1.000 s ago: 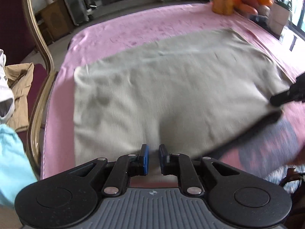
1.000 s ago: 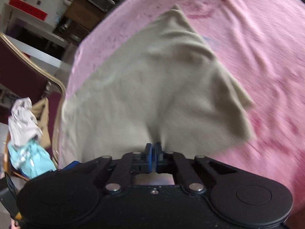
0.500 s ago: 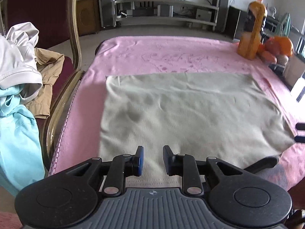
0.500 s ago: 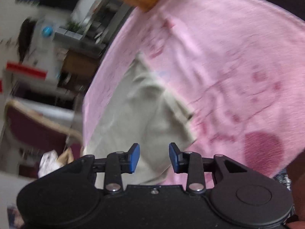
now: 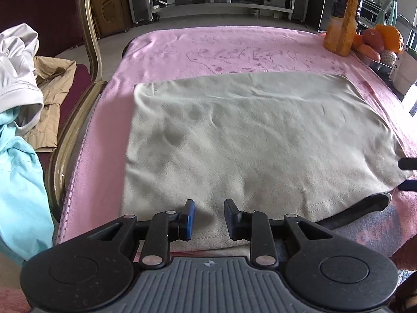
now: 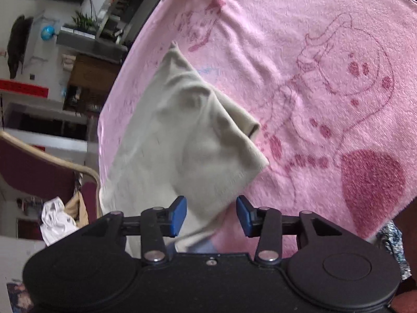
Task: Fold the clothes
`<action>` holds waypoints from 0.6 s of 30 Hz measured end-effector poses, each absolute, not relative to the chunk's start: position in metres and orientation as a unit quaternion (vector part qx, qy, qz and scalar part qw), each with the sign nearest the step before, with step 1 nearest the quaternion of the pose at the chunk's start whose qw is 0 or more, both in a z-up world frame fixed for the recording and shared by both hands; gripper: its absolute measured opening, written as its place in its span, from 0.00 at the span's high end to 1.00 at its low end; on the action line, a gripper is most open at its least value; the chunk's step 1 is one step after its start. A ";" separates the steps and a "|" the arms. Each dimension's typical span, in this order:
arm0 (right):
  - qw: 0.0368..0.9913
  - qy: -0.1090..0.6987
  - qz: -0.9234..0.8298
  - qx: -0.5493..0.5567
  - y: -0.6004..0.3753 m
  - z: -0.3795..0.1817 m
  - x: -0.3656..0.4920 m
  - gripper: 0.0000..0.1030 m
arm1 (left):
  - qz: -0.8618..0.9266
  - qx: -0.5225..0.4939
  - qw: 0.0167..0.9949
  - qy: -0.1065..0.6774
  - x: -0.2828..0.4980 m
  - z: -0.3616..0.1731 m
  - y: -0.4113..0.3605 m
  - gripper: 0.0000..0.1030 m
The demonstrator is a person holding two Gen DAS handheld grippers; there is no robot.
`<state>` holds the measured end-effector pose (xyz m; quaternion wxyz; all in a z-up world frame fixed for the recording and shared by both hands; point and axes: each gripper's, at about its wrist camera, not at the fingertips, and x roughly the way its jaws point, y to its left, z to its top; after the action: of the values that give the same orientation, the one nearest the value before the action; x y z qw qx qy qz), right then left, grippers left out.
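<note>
Both claws have just let go! The left claw (image 5: 207, 216) and right claw (image 6: 211, 215), clenched on the hem a second ago, now gape empty, the beige garment (image 5: 250, 140) flat on the pink towel (image 5: 234, 49) just ahead: fold laid.

Almost nothing is legible. The white box (image 5: 402, 71) at three o'clock in the left wrist view carries dark letters along its near edge, seemingly starting "Co", the rest cut off. The bottle (image 5: 342, 17) at one o'clock has a dark label with blurred, unreadable print. The right wrist view shows no readable text.
</note>
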<state>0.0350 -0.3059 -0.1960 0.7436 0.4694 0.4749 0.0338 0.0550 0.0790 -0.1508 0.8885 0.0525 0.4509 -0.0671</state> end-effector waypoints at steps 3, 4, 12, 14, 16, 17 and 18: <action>0.733 0.459 0.027 0.500 -0.306 -0.203 0.033 0.60 | -0.068 0.051 0.888 0.452 0.056 -0.151 0.078 0.75; 0.724 0.458 0.029 0.515 -0.306 -0.207 0.032 0.60 | -0.069 0.050 0.888 0.452 0.056 -0.151 0.079 0.75; 0.656 0.453 0.059 0.600 -0.296 -0.236 0.032 0.59 | -0.068 0.049 0.887 0.454 0.057 -0.152 0.080 0.74; 0.656 0.451 0.066 0.601 -0.290 -0.237 0.034 0.59 | -0.067 0.049 0.887 0.454 0.057 -0.152 0.079 0.75; 0.680 0.440 0.057 0.584 -0.289 -0.233 0.034 0.60 | -0.064 0.050 0.887 0.454 0.057 -0.152 0.080 0.75; 0.699 0.424 0.040 0.574 -0.289 -0.226 0.036 0.60 | -0.063 0.048 0.887 0.454 0.057 -0.152 0.081 0.75; 0.717 0.407 0.025 0.566 -0.290 -0.221 0.036 0.59 | -0.061 0.047 0.887 0.454 0.057 -0.152 0.082 0.75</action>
<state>0.0356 -0.2905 -0.2206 0.7168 0.5658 0.4067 0.0246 0.0570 0.0819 -0.1519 0.8874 0.0468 0.4544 -0.0615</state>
